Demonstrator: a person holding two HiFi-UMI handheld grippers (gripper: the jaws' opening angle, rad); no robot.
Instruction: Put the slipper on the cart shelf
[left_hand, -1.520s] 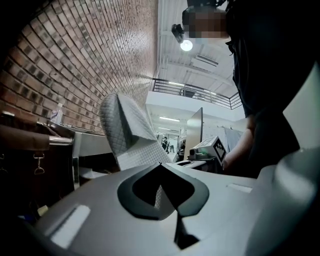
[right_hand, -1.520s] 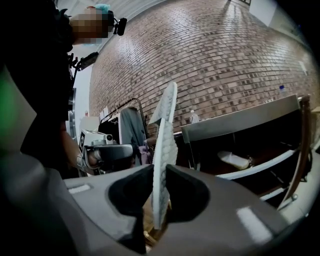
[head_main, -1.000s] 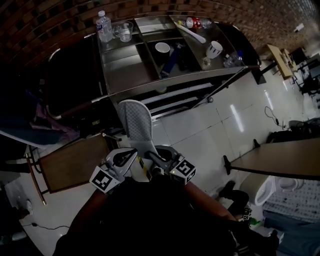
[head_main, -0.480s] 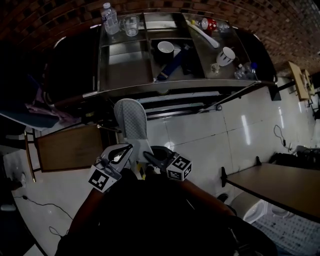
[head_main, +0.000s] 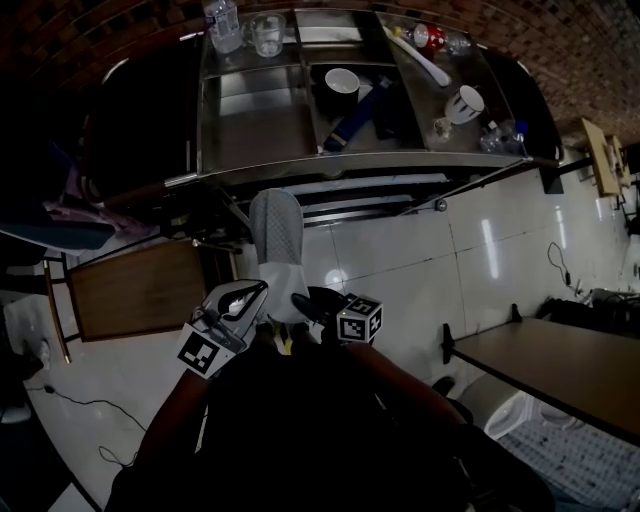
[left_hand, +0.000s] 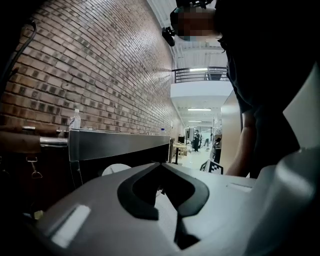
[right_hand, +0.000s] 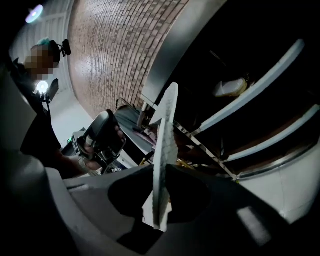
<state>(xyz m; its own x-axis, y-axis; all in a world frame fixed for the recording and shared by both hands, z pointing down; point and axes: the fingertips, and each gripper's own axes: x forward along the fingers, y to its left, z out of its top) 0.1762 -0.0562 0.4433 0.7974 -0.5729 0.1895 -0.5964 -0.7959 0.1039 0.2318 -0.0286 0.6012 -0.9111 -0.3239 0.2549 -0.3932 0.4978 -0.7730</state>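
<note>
The grey-white slipper (head_main: 277, 240) sticks out flat from my right gripper (head_main: 298, 300), its toe pointing at the cart's dark lower shelf (head_main: 360, 195). In the right gripper view the slipper (right_hand: 165, 130) stands edge-on, and the right gripper (right_hand: 160, 172) is shut on its heel end, with the cart's shelf rails (right_hand: 260, 75) just beyond. My left gripper (head_main: 252, 294) hangs beside the slipper on its left. In its own view the left gripper (left_hand: 161, 164) is shut with nothing in it, facing the cart's steel edge (left_hand: 120, 142).
On the cart's steel top (head_main: 255, 135) stand a water bottle (head_main: 222, 18), a glass (head_main: 268, 35), a white bowl (head_main: 342, 82) and a mug (head_main: 462, 103). A brown wooden board (head_main: 140, 290) stands at the left. A table (head_main: 560, 365) juts in at the right over white floor tiles.
The slipper stays clamped in the right gripper and has shifted slightly right, toward the cart's front. Both grippers keep their spacing.
</note>
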